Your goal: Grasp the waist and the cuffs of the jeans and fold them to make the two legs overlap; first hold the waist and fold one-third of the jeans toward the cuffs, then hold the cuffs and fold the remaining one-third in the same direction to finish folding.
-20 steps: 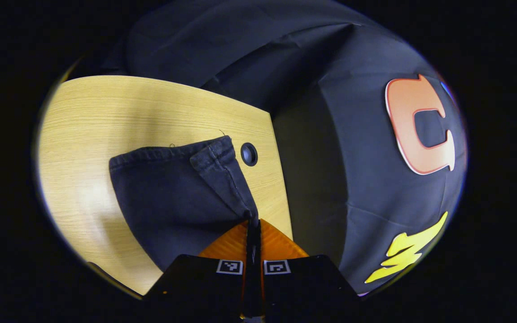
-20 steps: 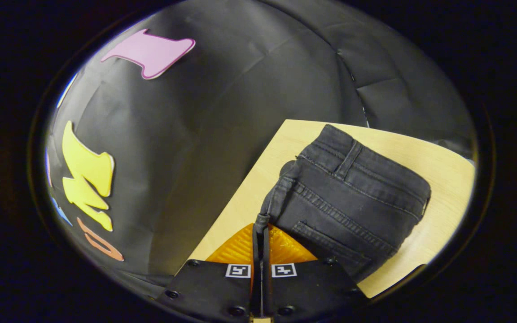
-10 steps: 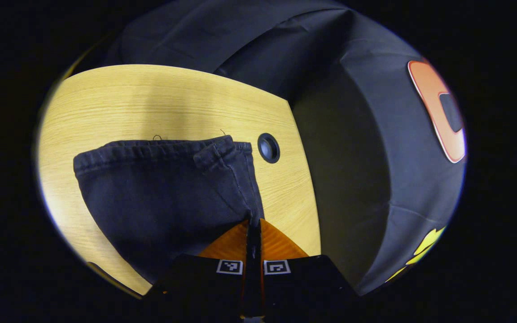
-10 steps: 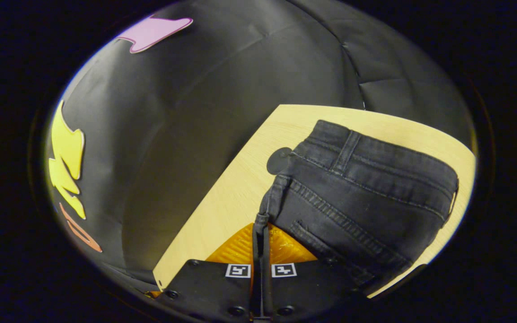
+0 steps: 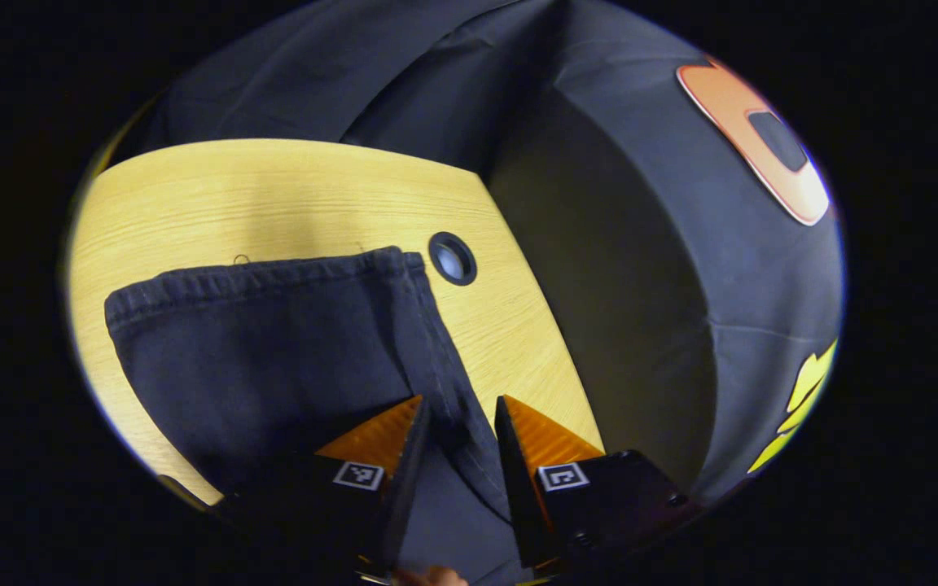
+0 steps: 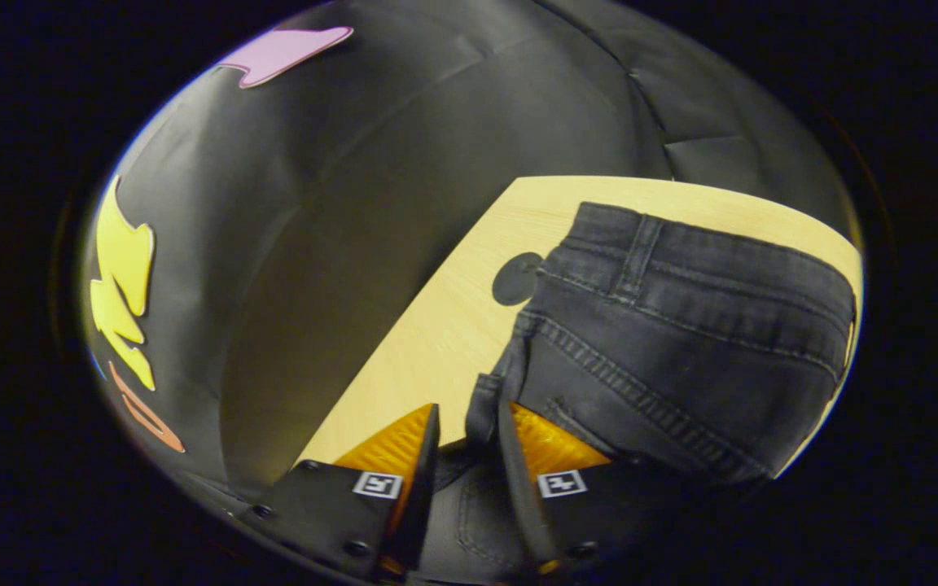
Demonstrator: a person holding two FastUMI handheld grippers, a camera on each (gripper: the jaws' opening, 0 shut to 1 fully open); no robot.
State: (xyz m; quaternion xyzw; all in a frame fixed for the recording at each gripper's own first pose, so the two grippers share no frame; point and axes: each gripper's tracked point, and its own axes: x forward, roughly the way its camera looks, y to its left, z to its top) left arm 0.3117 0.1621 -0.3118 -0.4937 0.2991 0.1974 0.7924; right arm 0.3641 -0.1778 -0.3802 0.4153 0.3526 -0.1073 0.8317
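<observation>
Ahead of left gripper (image 5: 457,407), jaws apart, cuffs (image 5: 261,273) lie flat on table (image 5: 273,195); right gripper (image 6: 469,415) also apart, waist (image 6: 697,260) ahead. We judge legs overlapped; both thirds-folds left.

The left gripper view looks from close above and forward over the cuff end of the jeans (image 5: 273,358) toward the table (image 5: 273,195) corner and booth wall. The right gripper view looks down from just as near over the waist end (image 6: 681,325), with the table edge (image 6: 436,325) at its left. The 2 views share the table and the jeans.
</observation>
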